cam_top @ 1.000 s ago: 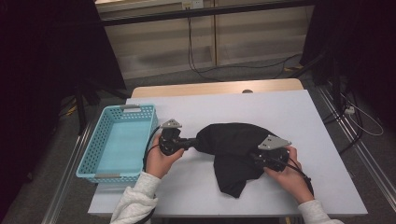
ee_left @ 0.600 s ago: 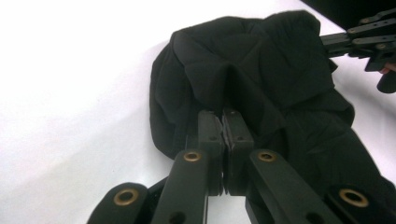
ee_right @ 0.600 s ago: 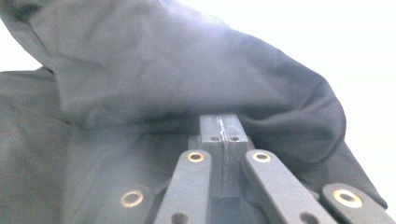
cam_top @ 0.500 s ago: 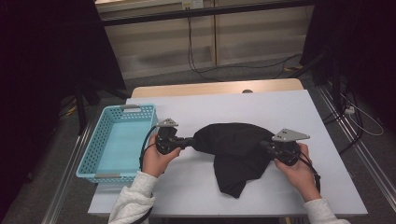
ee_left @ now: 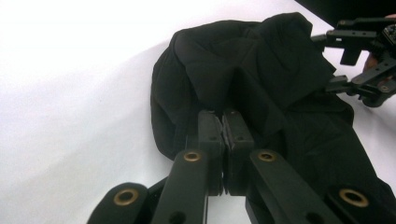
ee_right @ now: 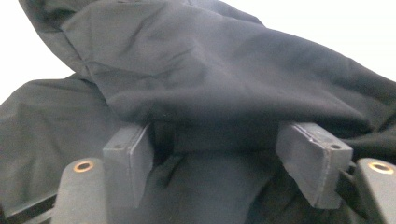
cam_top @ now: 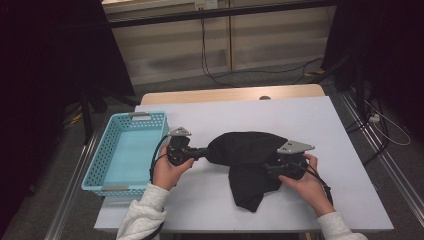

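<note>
A crumpled black cloth (cam_top: 245, 150) lies in the middle of the white table (cam_top: 310, 120). My left gripper (cam_top: 205, 151) is shut on the cloth's left edge; in the left gripper view the jaws (ee_left: 223, 123) meet with a pinch of the cloth (ee_left: 261, 60) between them. My right gripper (cam_top: 267, 167) sits at the cloth's right side. Its jaws have just been opening and now stand wide apart (ee_right: 224, 154), with a fold of the cloth (ee_right: 210, 70) draped loosely between and over them. The left gripper view also shows the right gripper (ee_left: 329, 63) with its jaws apart.
A light blue plastic basket (cam_top: 95, 172) stands on the table's left end, close to my left hand. Bare table lies behind the cloth and to its right. Beyond the table's far edge are a floor with cables and a wall.
The right hand pulled a little to the right with the cloth, then came back left. Its jaws went from closed on the cloth to wide apart. The left gripper kept still.
</note>
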Tool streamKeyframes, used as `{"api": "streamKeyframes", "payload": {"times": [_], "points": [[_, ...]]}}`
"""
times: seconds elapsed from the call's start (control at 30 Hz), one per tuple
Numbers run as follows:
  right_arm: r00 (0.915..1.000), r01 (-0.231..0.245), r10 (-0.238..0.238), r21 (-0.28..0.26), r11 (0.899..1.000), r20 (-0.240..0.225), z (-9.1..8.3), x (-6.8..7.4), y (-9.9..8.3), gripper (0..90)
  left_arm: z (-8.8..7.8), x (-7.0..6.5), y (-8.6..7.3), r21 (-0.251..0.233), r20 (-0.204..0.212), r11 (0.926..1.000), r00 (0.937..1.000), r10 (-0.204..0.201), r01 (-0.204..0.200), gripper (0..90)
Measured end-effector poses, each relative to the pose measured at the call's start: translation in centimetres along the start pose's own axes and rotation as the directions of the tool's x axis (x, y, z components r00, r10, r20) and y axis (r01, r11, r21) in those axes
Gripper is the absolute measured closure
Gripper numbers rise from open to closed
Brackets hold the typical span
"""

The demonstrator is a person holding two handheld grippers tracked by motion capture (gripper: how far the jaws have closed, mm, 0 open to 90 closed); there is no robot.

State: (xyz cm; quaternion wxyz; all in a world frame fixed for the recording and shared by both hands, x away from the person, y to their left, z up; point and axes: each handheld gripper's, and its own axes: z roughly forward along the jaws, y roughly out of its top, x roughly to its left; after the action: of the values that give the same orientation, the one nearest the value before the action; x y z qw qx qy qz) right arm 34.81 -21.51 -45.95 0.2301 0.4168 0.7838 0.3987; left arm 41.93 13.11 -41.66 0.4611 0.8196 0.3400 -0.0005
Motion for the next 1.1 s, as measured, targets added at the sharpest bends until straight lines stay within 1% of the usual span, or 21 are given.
{"api": "streamKeyframes", "payload": {"times": [0.03, 0.13, 0.2, 0.23, 0.27, 0.3, 0.33, 0.43, 0.47, 0.53, 0.57, 0.6, 0.7, 0.77, 0.83, 0.87, 0.9, 0.93, 1.0, 1.07, 1.1], "points": [[0.9997, 0.006, -0.006, 0.001, 1.0, 0.022, 0.1, 0.0, 0.2, 28.3, 0.0, 0.0, -0.1, 0.001, 0.001, 1.0, 1.0, -0.003, 0.003, 88.1], [0.9979, 0.004, -0.003, -0.018, 1.0, 0.065, 0.2, -0.4, 0.8, 36.3, 0.0, 0.1, -0.2, 0.005, -0.003, 1.0, 1.0, -0.006, 0.006, 88.1], [0.9963, -0.01, 0.011, -0.017, 1.0, 0.085, 0.4, -0.8, 1.2, 50.1, 0.0, 0.2, -0.2, 0.01, -0.008, 0.9999, 0.9999, -0.008, 0.008, 88.1], [0.9944, -0.045, 0.045, -0.01, 0.999, 0.095, 0.7, -1.2, 1.6, 67.3, 0.0, 0.3, -0.3, 0.008, -0.006, 0.9999, 0.9999, -0.011, 0.011, 88.1], [0.9944, -0.045, 0.045, -0.01, 0.999, 0.095, 0.7, -1.2, 1.6, 67.3, 0.0, 0.3, -0.3, 0.007, -0.009, 0.9998, 0.9998, -0.016, 0.016, 88.1], [0.9927, -0.079, 0.08, -0.017, 0.997, 0.09, 0.8, -1.8, 1.8, 77.3, -0.1, 0.4, -0.2, 0.006, -0.011, 0.9998, 0.9998, -0.016, 0.016, 88.1], [0.9927, -0.079, 0.08, -0.017, 0.997, 0.09, 0.8, -1.8, 1.8, 77.3, -0.2, 0.4, -0.2, 0.001, -0.014, 0.9998, 0.9997, -0.019, 0.019, 88.1], [0.987, -0.127, 0.13, -0.028, 0.991, 0.095, 0.4, -3.0, 2.1, 81.1, -0.6, 0.7, -0.2, -0.003, -0.019, 0.9997, 0.9996, -0.022, 0.022, 88.2], [0.9846, -0.145, 0.149, -0.041, 0.989, 0.092, 0.1, -3.3, 2.2, 81.8, -0.7, 0.8, -0.2, -0.006, -0.019, 0.9996, 0.9995, -0.026, 0.026, 88.2], [0.984, -0.158, 0.163, -0.06, 0.986, 0.073, -0.6, -3.7, 2.4, 82.2, -1.0, 1.0, -0.1, -0.016, -0.018, 0.9994, 0.9994, -0.03, 0.03, 88.2], [0.9845, -0.159, 0.163, -0.064, 0.985, 0.065, -1.4, -3.8, 2.5, 82.2, -1.2, 1.0, -0.1, -0.019, -0.02, 0.9993, 0.9992, -0.034, 0.033, 88.2], [0.9845, -0.159, 0.163, -0.064, 0.985, 0.065, -1.4, -3.8, 2.5, 82.2, -1.3, 1.1, 0.0, -0.023, -0.019, 0.9991, 0.9992, -0.036, 0.036, 88.2], [0.9873, -0.148, 0.152, -0.065, 0.987, 0.049, -2.7, -3.8, 2.6, 82.3, -1.9, 0.9, 0.3, -0.032, -0.022, 0.999, 0.9992, -0.033, 0.032, 88.2], [0.9867, -0.153, 0.157, -0.078, 0.985, 0.043, -3.8, -3.7, 2.6, 82.3, -2.3, 0.6, 0.6, -0.048, -0.018, 0.9984, 0.9994, -0.03, 0.029, 88.2], [0.9855, -0.162, 0.166, -0.097, 0.982, 0.032, -5.1, -3.6, 2.5, 82.6, -2.7, 0.2, 0.9, -0.06, -0.015, 0.9981, 0.9998, -0.015, 0.014, 88.3], [0.9856, -0.164, 0.167, -0.107, 0.981, 0.024, -5.6, -3.5, 2.5, 82.6, -3.0, -0.1, 1.2, -0.068, -0.014, 0.9977, 0.9999, -0.008, 0.007, 88.2], [0.9878, -0.156, 0.155, -0.107, 0.982, -0.016, -6.6, -3.3, 2.5, 82.5, -3.2, -0.3, 1.4, -0.074, -0.016, 0.9973, 0.9999, 0.0, -0.001, 88.2], [0.9878, -0.156, 0.155, -0.107, 0.982, -0.016, -6.6, -3.3, 2.5, 82.5, -3.4, -0.5, 1.6, -0.081, -0.014, 0.9967, 0.9999, 0.005, -0.007, 88.2], [0.9901, -0.141, 0.14, -0.101, 0.985, -0.013, -7.6, -3.1, 2.8, 82.3, -3.5, -0.8, 1.8, -0.09, -0.008, 0.9958, 0.9999, 0.01, -0.011, 88.2], [0.9876, -0.156, 0.154, -0.105, 0.982, -0.03, -8.3, -3.1, 3.1, 82.0, -3.4, -0.9, 1.8, -0.092, -0.011, 0.9957, 0.9999, 0.012, -0.013, 88.2], [0.9865, -0.164, 0.162, -0.107, 0.981, -0.028, -8.5, -3.2, 3.2, 82.1, -3.2, -0.9, 1.8, -0.09, -0.006, 0.9959, 0.9999, 0.009, -0.009, 88.2]]}}
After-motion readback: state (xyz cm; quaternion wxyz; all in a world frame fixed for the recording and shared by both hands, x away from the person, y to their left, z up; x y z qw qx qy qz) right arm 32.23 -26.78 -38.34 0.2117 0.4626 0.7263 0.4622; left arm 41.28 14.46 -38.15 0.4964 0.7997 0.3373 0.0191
